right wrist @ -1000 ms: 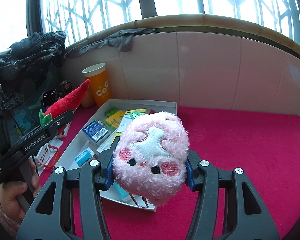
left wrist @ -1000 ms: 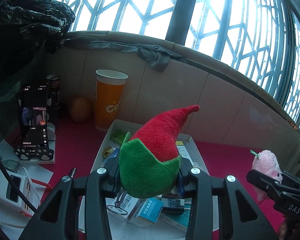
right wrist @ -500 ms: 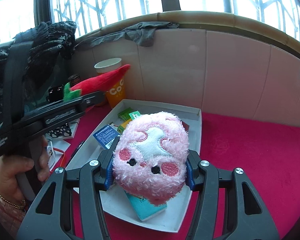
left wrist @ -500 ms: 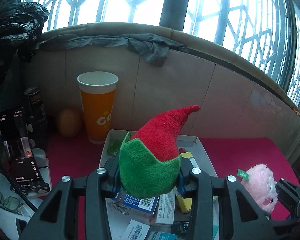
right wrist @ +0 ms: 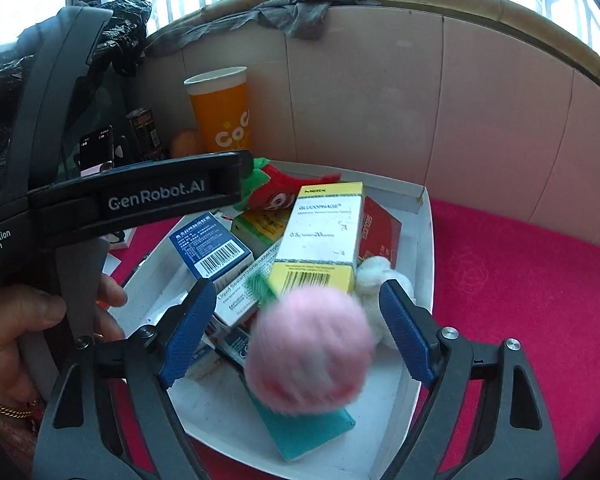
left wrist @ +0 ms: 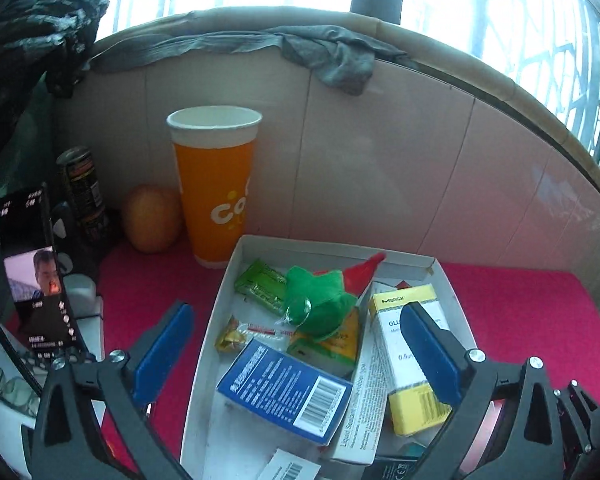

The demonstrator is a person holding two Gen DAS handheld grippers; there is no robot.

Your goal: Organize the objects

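Left tongs (left wrist: 296, 344): spread wide, holding nothing.
Right tongs (right wrist: 296, 328): spread wide, holding nothing.
Chili toy (left wrist: 324, 300): in tray (left wrist: 204, 364), far end.
Pink toy (right wrist: 308, 344): blurred, over tray's near end.

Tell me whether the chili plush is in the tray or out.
In. The chili plush lies on boxes inside the white tray, free of the open left claw.

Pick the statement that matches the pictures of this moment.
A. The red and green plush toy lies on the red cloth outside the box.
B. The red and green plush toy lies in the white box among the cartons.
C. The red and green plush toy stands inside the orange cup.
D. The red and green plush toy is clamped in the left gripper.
B: the red and green plush toy rests inside the white box on the cartons, and the left gripper is open with nothing between its fingers.
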